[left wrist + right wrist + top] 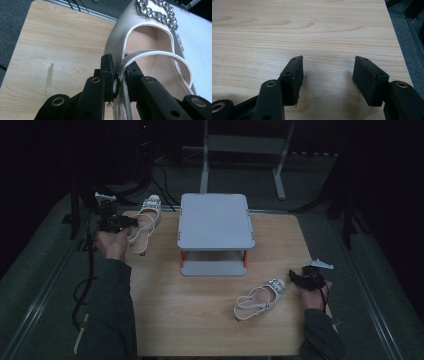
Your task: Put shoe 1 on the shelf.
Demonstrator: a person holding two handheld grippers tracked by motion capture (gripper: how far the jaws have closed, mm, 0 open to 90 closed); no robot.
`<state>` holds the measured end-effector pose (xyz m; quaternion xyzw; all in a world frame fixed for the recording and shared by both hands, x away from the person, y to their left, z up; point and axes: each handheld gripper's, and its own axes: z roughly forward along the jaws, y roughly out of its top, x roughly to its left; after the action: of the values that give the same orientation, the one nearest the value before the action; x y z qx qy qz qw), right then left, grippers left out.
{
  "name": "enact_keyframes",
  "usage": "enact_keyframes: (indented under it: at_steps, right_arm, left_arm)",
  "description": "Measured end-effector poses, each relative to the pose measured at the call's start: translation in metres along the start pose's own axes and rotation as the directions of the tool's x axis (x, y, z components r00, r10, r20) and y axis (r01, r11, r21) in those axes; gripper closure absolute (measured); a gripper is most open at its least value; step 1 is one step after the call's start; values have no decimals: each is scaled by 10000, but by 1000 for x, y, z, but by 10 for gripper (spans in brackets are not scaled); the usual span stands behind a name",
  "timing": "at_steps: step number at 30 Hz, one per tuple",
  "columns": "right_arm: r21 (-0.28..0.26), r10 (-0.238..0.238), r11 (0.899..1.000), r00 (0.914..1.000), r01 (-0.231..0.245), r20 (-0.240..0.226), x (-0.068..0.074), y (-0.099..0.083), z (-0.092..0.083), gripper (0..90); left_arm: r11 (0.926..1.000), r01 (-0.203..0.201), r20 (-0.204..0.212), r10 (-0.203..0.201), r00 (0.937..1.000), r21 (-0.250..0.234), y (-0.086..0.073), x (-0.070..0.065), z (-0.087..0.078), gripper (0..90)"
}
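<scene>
Left gripper view shows the left gripper with its black jaws pinched tight on the heel strap of a white sandal, at the far left of the wooden table; to carry it well toward the grey two-tier rack at mid-table, the pinch should stay firm and the shoe level. Right gripper, jaws wide and holding nothing, hovers at the near right beside the second sandal. Dim light hides the lifted shoe's sole and heel.
</scene>
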<state>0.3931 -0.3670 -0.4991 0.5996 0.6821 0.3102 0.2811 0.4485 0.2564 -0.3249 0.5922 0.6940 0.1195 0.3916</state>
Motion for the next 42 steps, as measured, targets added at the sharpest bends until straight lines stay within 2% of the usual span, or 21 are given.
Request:
enact_keyframes:
  at_steps: [2,10,16,20,21,22,25,36,37,42]
  right_arm:
    - [5,4,10000,10000,-4,1,0,0,0,410]
    - [17,1,10000,10000,-1,1,0,0,0,407]
    - [12,14,10000,10000,-14,6,0,0,0,405]
    - [-1,14,10000,10000,-14,16,0,0,0,405]
    - [0,13,10000,10000,-13,18,0,0,0,405]
    - [4,23,10000,10000,-23,15,0,0,0,405]
    - [0,32,10000,10000,-32,13,0,0,0,405]
    - [0,50,10000,10000,-50,26,0,1,1,404]
    - [-1,53,10000,10000,-53,25,0,1,1,405]
    - [7,46,10000,10000,-46,24,0,1,1,405]
  left_arm:
    - [9997,234,112,-233,9997,-45,6,-8,1,814]
    - [9994,258,315,-251,9992,-218,14,-28,0,812]
    - [9982,504,366,-493,9981,-318,21,-42,1,810]
    - [9972,691,549,-673,9962,-303,26,-57,5,810]
    - [9972,691,549,-673,9962,-303,26,-57,5,809]
    - [9961,834,656,-813,9945,-301,27,-64,7,808]
    - [9951,938,709,-915,9933,-306,28,-73,11,807]
    - [9953,964,1021,-946,9903,-128,28,-109,23,802]
    - [9953,964,1021,-946,9903,-128,28,-109,23,802]
    - [9936,1114,924,-1093,9897,-180,26,-129,32,800]
